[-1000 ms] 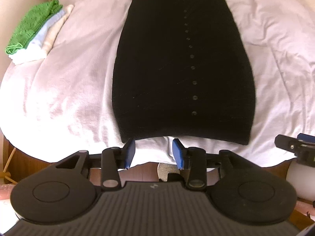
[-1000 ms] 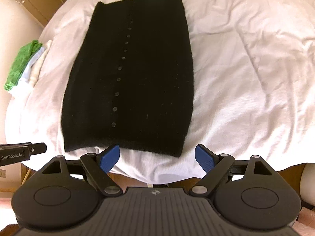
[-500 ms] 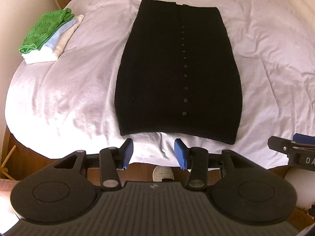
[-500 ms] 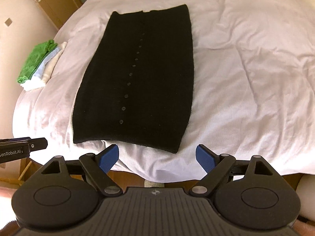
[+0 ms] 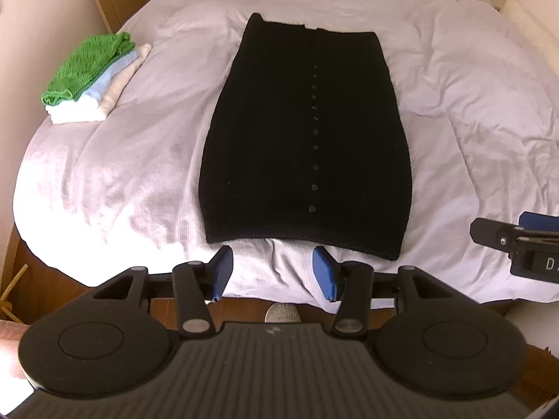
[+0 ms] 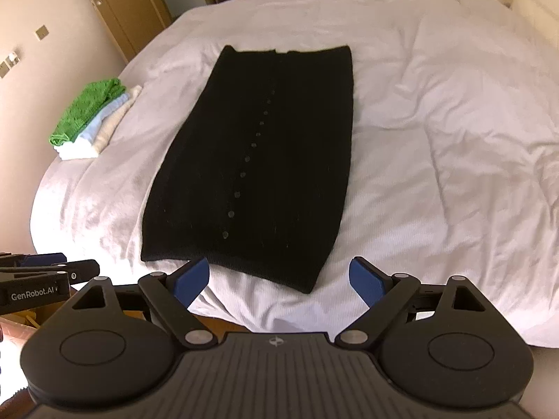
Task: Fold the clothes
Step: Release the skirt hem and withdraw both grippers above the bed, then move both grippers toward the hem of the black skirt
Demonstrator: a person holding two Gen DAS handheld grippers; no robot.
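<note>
Your left gripper (image 5: pixel 271 272) and right gripper (image 6: pixel 278 283) hover with jaws parted, holding nothing. The black skirt (image 5: pixel 307 139) lies flat on the bed (image 5: pixel 139 160), at twelve o'clock.

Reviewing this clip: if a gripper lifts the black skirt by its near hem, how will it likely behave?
The black skirt looks like soft knit lying flat on the bed, so it would probably droop rather than hold shape. Its ribbed texture suggests reasonable grip. One-corner lifts would likely skew it.
</note>
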